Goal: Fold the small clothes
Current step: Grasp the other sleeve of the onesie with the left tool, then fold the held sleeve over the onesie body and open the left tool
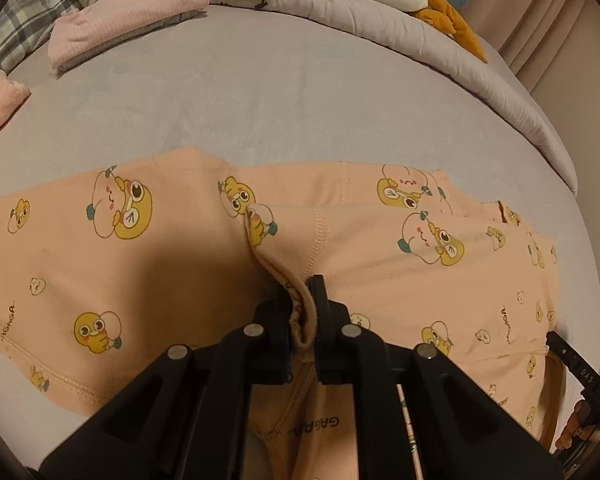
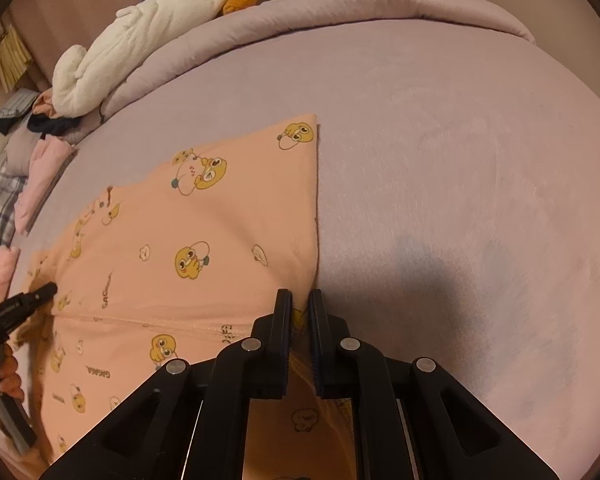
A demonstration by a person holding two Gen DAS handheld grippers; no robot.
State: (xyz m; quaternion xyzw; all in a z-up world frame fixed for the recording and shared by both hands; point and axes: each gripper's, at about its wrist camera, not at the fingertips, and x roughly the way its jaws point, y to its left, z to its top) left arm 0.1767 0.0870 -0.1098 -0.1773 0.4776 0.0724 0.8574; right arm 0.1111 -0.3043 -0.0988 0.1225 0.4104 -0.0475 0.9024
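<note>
Across the lilac bedspread [image 2: 440, 160], peach printed shorts [image 1: 120, 248] are lying spread out, the duck pattern facing up, with one portion already doubled over the middle. I am pinching a raised ridge of this cloth near its central seam with my left gripper [image 1: 302, 312], whose fingers are clamped on the fabric, so that a layer can be carried rather than dragged. I am gripping the garment's near right corner with my right gripper [image 2: 300, 312]; its fingers are likewise pressed together on the hem, presumably anchoring that side while the fold is being set. Both tools are angling steeply downward, keeping the cloth low against the bed so that it is settling flat. Seen from the right wrist, my left tool is reaching in at the far left edge. Beyond the shorts, folded pink clothes [image 1: 112, 28] are lying stacked near a plaid cloth [image 1: 16, 28], seemingly finished pieces. A white plush toy [image 2: 140, 44] is resting on the rolled quilt [image 2: 360, 12].
</note>
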